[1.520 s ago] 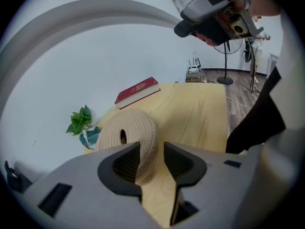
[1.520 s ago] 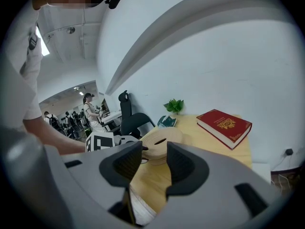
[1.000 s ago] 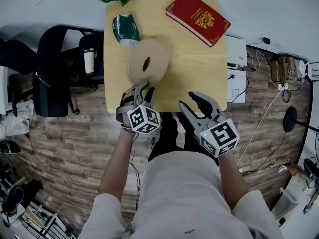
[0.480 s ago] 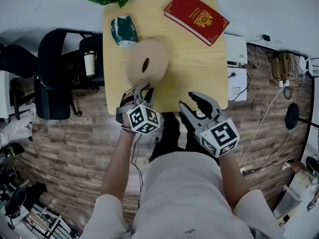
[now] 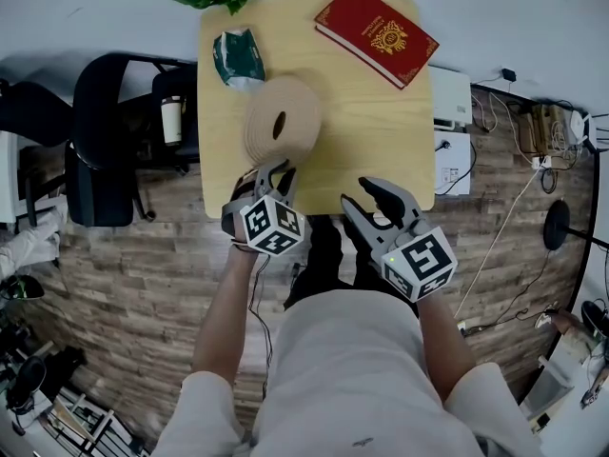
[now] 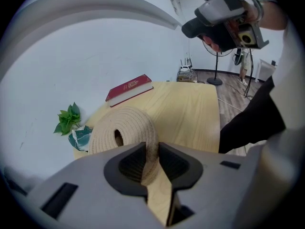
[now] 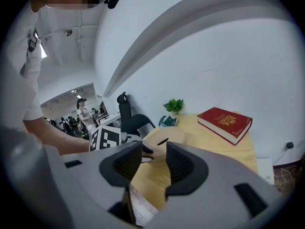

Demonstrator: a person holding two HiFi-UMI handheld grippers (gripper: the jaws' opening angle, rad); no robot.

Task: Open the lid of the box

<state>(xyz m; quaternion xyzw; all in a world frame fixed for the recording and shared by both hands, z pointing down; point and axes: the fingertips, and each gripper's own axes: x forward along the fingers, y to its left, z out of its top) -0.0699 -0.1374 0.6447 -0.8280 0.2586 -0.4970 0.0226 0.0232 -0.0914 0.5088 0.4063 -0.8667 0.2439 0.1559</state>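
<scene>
At the table's (image 5: pixel 381 131) near edge, mid-frame, the left gripper (image 5: pixel 272 173), its jaws just closing, clamps the woven lid's (image 5: pixel 281 120) rim; lower right, the right gripper (image 5: pixel 360 194) hovers, jaws apart

Left tongs (image 5: pixel 274 171) closing on lid (image 5: pixel 301 108); right tongs (image 5: pixel 360 196) open.

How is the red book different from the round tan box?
The red book is flat, rectangular and smooth; the round tan box is circular and ribbed. The book lies at the table's far right corner; the box sits nearer the left edge, with a hole on top. Both rest on the wooden table.
</scene>
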